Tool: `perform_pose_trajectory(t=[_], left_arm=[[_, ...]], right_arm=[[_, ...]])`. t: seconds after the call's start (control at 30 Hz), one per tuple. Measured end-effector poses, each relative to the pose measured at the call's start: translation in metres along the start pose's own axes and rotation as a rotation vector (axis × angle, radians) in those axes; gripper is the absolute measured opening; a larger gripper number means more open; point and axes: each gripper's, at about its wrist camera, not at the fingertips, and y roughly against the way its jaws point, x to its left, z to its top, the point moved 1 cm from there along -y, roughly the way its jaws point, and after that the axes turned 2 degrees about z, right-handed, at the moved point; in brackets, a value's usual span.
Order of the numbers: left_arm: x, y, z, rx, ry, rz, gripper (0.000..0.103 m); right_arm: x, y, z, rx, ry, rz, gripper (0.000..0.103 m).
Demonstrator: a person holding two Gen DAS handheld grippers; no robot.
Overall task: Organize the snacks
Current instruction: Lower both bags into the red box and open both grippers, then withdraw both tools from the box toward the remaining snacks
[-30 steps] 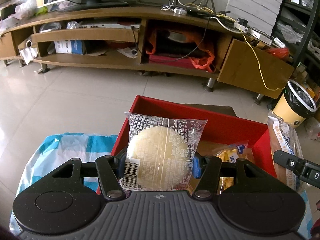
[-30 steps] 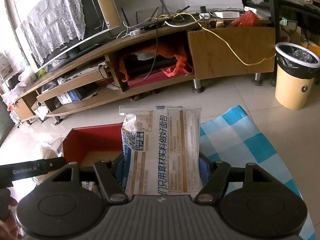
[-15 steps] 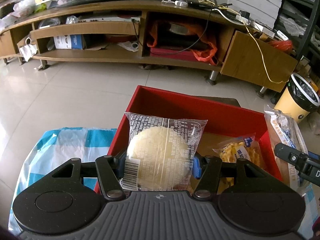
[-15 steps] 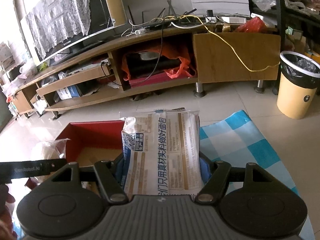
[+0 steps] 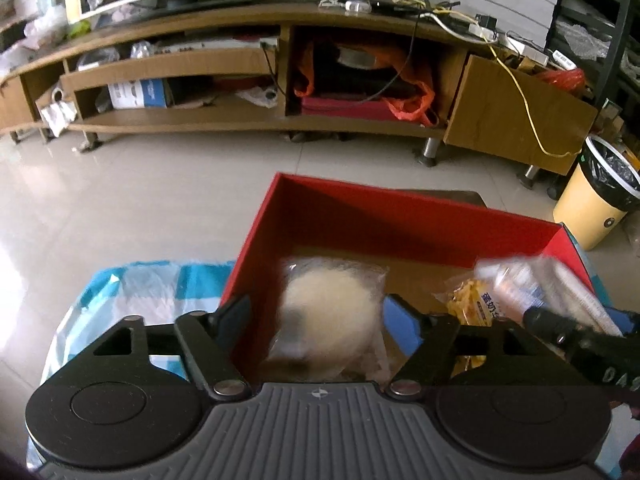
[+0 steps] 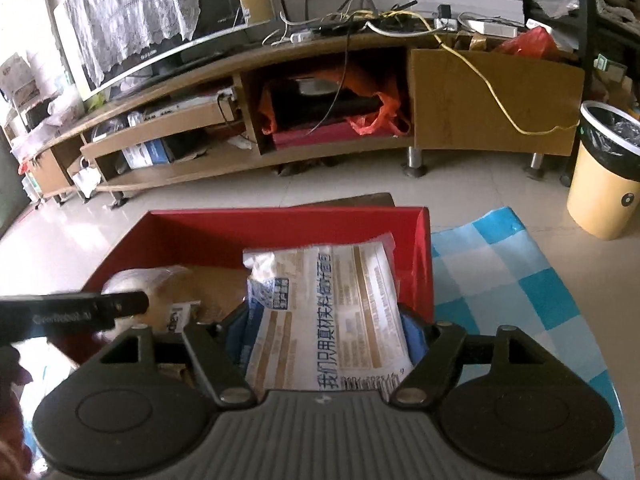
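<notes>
Plastic-wrapped bun (image 5: 328, 316): light, soft, slippery; pinch by edges
Bread packet (image 6: 332, 312): light, crinkly
Left gripper (image 5: 316, 316): jaws just opened, bun released
Right gripper (image 6: 324, 328): jaws just opened, packet slipping into red box (image 5: 400, 208)

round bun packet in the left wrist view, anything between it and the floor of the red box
Nothing visible. The left gripper has just been opening and its fingers stand clear of the round bun packet, which is blurred inside the red box. The box floor beyond it looks bare; the yellow snack packet lies off to its right.
</notes>
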Motion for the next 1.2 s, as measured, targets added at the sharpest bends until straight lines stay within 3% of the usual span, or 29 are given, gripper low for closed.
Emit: perform_pose_trajectory(t=[0.1,0.37,0.8,1.2], left_arm=[[0.0,0.002,0.0,-0.003,0.001,-0.003,0.083],[0.002,0.01,0.001,-0.003,0.016,-0.004,0.083],[0.015,0.063,-0.005,-0.027,0.047,-0.014,0.086],[0.038,0.069,-0.047,0.073,0.046,0.012,0.086]], right_arm=[[0.003,0.0,-0.003,0.004,0.023,0.004,0.076],[0.0,0.011,0.002,-0.019,0.004,0.0,0.076],[0.014,0.062,0.007,-0.059,0.009,0.015,0.076],[0.044,0.088,-0.027,0.014,0.085,0.058,0.076]])
